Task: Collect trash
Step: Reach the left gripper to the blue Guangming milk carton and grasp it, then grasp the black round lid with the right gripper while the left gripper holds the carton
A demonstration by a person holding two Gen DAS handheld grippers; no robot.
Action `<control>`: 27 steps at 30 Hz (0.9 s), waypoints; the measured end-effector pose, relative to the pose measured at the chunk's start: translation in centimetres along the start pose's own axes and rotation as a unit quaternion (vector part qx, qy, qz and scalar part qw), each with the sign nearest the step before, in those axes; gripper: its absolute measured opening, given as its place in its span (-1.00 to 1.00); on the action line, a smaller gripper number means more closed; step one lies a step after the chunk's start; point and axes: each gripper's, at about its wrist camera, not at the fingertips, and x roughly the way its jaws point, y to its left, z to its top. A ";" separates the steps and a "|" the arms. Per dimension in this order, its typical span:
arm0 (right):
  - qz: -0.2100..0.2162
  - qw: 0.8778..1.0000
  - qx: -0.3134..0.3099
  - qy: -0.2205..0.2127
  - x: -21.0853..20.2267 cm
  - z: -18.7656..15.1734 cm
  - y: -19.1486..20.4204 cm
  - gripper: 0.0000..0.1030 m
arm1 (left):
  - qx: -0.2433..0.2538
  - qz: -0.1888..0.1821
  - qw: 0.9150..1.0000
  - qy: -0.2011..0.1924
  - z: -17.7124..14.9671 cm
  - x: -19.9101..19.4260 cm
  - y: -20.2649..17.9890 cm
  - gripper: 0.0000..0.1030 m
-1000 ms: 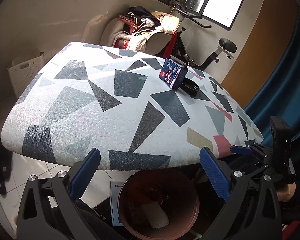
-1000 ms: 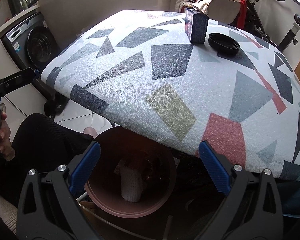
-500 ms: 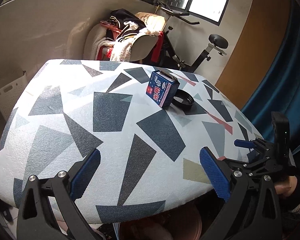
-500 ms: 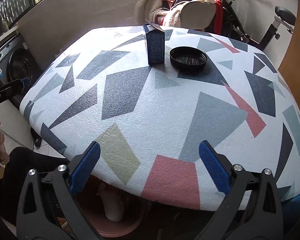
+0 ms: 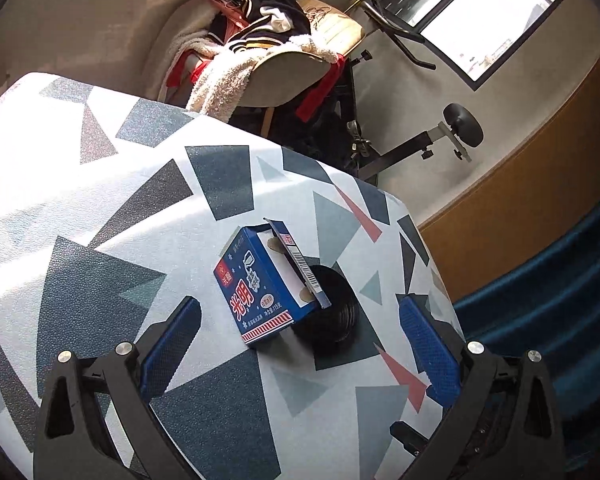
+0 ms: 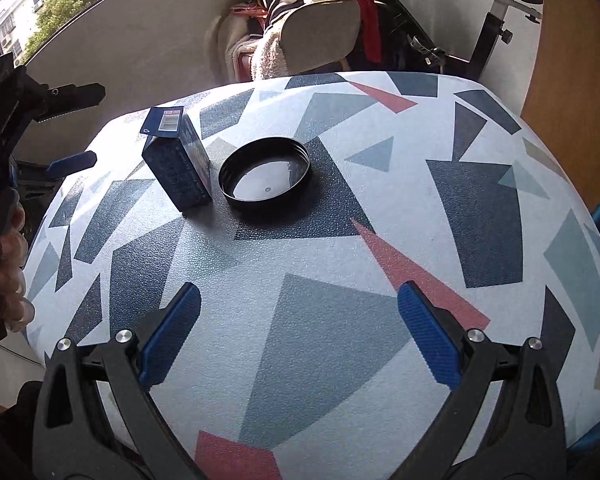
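Two pieces left to collect: blue milk carton [image 5: 266, 286] upright mid-table, black jar lid [image 6: 265, 179] just right of it. Left gripper [image 5: 300, 344] spread wide before the carton; right gripper [image 6: 299, 334] spread, empty, nearer.

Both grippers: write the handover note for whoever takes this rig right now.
Left gripper: open, empty, lined up on the blue carton.
Right gripper: open, empty, over the table, short of the black lid.
Carton stands upright with its flap open; the lid lies rim-up just beside it.
Done: nothing gripped at this moment.
Left: pick up carton and lid and bin them; no bin is in view now.
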 end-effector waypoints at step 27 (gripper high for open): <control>-0.001 0.998 -0.057 0.034 7.7 5.6 3.0 0.89 | 0.061 -0.006 0.998 -0.001 -3.4 -3.5 3.1 -0.21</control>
